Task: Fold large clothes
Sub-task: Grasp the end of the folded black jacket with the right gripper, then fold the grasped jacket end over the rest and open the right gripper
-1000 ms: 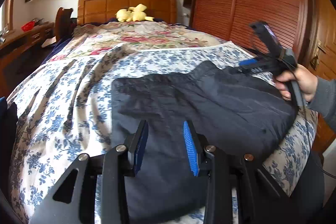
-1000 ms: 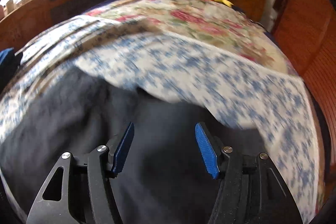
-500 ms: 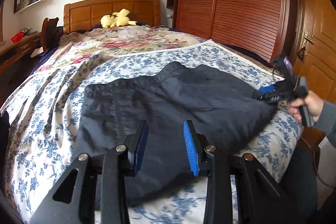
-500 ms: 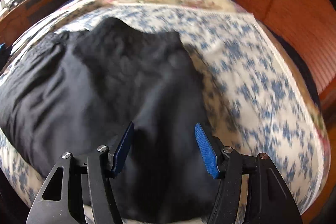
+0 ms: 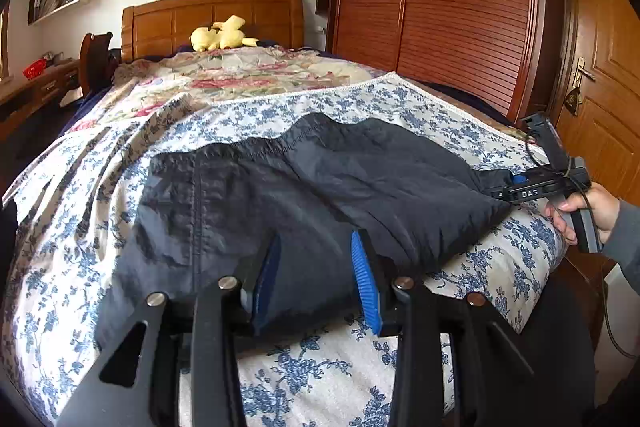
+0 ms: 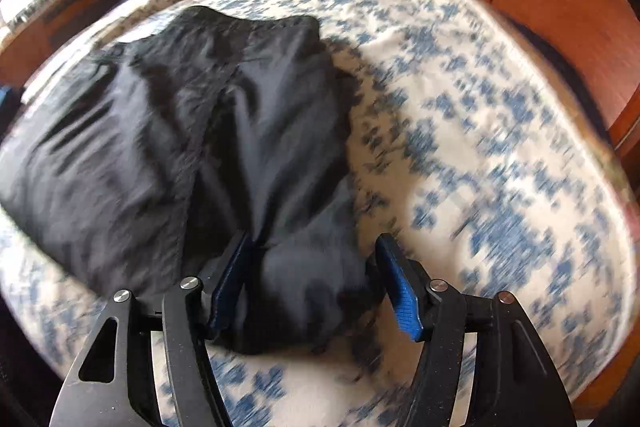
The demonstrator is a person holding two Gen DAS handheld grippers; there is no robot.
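A dark navy garment (image 5: 320, 179) lies folded and spread across the blue-flowered sheet (image 5: 80, 227) at the foot of the bed. My left gripper (image 5: 316, 247) hovers open over its near edge, with nothing pinched between the blue pads. In the left wrist view, a hand holds my right gripper (image 5: 516, 183) low at the garment's right end. In the right wrist view, the right gripper (image 6: 314, 241) straddles that bunched end of the garment (image 6: 200, 127). Its jaws are opening, and the pads stand off the cloth.
A pink-flowered quilt (image 5: 248, 71) covers the far half of the bed, with a yellow plush toy (image 5: 222, 35) by the wooden headboard. A slatted wardrobe (image 5: 440, 7) and a door (image 5: 600, 87) stand close on the right. A desk (image 5: 32, 91) runs along the left.
The right gripper came down from above the garment to its right end at the bed's edge. The left gripper shifted sideways, so the garment now sits more central in its view.
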